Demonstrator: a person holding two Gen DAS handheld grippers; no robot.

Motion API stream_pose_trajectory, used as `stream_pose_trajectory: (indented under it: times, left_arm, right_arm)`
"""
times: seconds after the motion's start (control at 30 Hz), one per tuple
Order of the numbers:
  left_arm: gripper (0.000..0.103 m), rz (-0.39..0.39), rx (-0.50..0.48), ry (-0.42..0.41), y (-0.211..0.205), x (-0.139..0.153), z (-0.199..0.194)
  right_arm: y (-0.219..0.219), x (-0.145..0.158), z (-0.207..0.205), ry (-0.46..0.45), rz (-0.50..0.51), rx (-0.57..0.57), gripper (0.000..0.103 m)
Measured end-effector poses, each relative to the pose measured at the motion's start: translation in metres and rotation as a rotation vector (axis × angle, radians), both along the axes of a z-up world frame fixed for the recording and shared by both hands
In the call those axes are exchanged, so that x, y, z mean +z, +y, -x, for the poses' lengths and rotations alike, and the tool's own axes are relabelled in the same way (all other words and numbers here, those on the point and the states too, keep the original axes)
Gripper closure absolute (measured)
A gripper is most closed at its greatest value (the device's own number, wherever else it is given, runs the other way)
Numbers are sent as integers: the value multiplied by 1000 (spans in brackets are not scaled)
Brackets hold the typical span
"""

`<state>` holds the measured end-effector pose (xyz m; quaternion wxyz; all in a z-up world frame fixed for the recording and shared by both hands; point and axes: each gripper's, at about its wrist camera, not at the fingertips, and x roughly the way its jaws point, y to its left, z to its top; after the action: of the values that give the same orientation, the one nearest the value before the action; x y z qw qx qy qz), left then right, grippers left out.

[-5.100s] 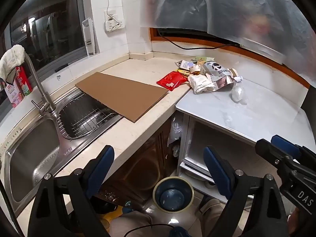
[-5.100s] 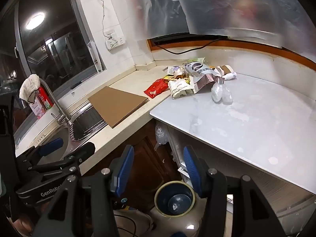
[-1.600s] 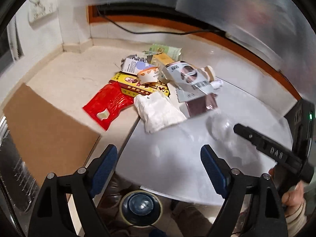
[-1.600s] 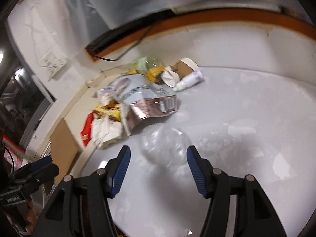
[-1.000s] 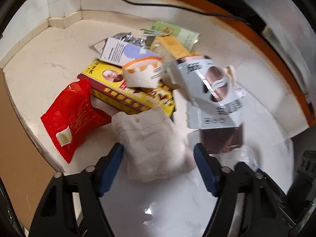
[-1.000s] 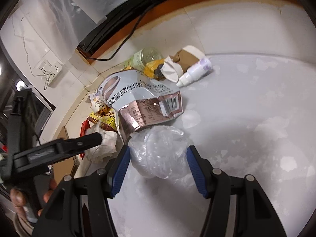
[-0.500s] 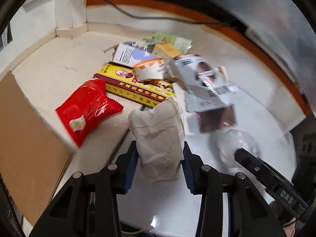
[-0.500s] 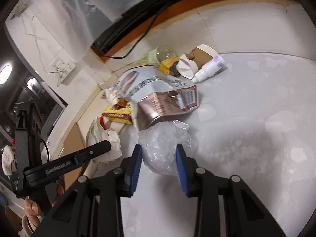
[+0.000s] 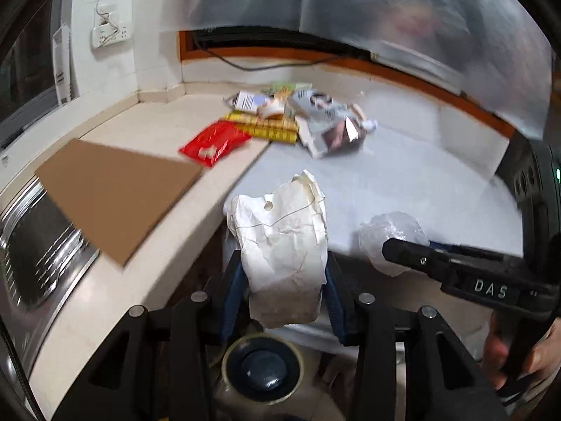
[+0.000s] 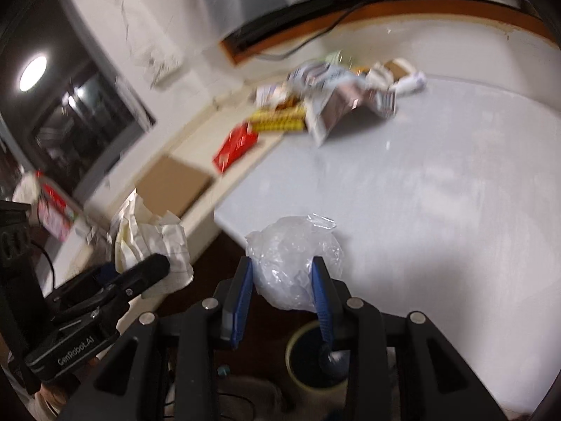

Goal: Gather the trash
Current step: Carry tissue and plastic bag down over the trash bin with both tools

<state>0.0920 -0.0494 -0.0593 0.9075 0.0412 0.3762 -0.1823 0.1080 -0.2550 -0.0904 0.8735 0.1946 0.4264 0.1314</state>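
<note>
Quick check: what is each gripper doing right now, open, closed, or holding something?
Left gripper: closed on the crumpled white paper bag.
Right gripper: closed on the clear plastic wad.

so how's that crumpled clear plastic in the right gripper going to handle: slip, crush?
The clear plastic wad bulges around the right gripper, so it probably crushes easily. It looks thin and air-filled, likely very light. Its glossy film may slip in a loose grip.

i hold the paper bag [image 9: 284, 245] in my left gripper [image 9: 283, 291], the plastic wad [image 10: 292, 263] in my right gripper [image 10: 283, 291], both above the bin [image 9: 263, 365]; the trash pile [image 9: 298, 119] lies behind on the counter [image 9: 403, 175].
</note>
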Motion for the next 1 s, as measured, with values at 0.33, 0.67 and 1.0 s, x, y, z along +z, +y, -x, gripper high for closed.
stream_pose_trajectory:
  times: [0.33,0.67,1.0]
  left_arm:
    - [62,-76,7,-4,20,-45,42]
    - [61,-57,49,135,52,-114,39]
    - [61,-8,57,229,63,-188,21]
  right_arm:
    - [45,-13,35,39,170,110,69]
    - [86,-42,30,97,282,217,69]
    - [103,-102,6,192,319,268,69]
